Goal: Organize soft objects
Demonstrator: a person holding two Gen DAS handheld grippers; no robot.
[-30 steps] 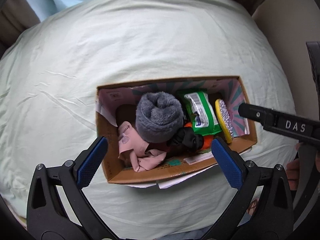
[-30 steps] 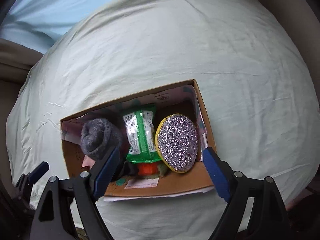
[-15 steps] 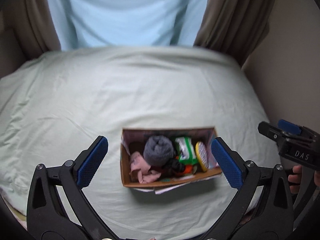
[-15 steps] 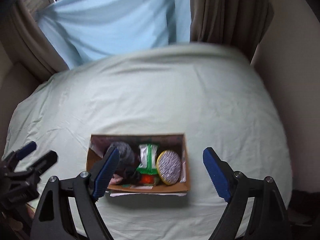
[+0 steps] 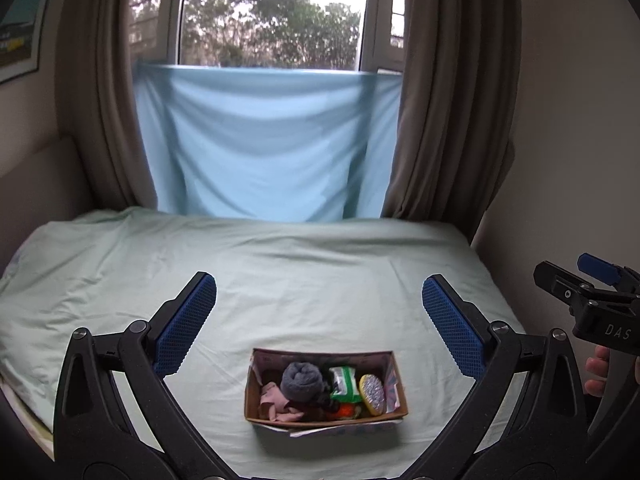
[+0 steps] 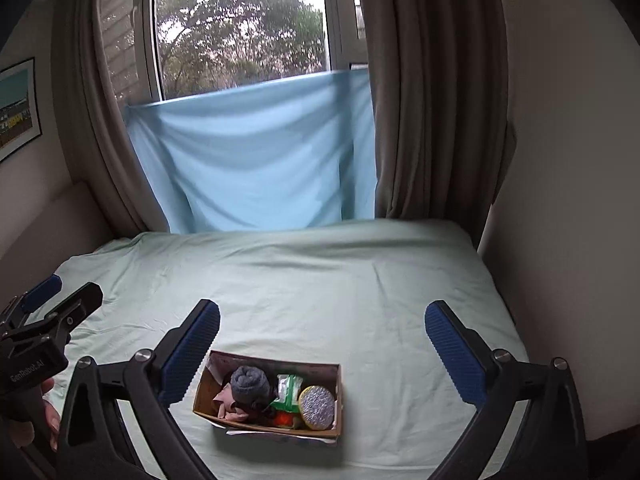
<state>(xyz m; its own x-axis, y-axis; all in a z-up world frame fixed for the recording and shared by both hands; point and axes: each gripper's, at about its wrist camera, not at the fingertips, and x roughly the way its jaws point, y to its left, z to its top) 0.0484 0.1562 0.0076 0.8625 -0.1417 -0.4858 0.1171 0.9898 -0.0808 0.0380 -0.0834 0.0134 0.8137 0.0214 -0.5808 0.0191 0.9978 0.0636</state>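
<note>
A cardboard box (image 5: 256, 402) (image 6: 202, 398) sits on the pale green bed near its front edge. It holds a rolled grey sock (image 5: 301, 376) (image 6: 250, 384), a pink cloth (image 5: 272, 398), a green packet (image 5: 344, 380) (image 6: 289, 392), a round glittery sponge (image 5: 373, 389) (image 6: 317, 407) and dark and orange items. My left gripper (image 5: 319, 326) is open and empty, held well above and behind the box. My right gripper (image 6: 322, 350) is open and empty, likewise raised over the box.
The bed (image 5: 280, 272) fills the lower half of both views. A light blue sheet (image 5: 264, 148) hangs over the window between brown curtains (image 5: 444, 100). A wall (image 5: 568, 120) runs along the bed's right side. A framed picture (image 6: 16, 108) hangs at left.
Both grippers have pulled back and up from just over the box, so the box looks small and the window and curtains have come into view. Both stay open and empty.
</note>
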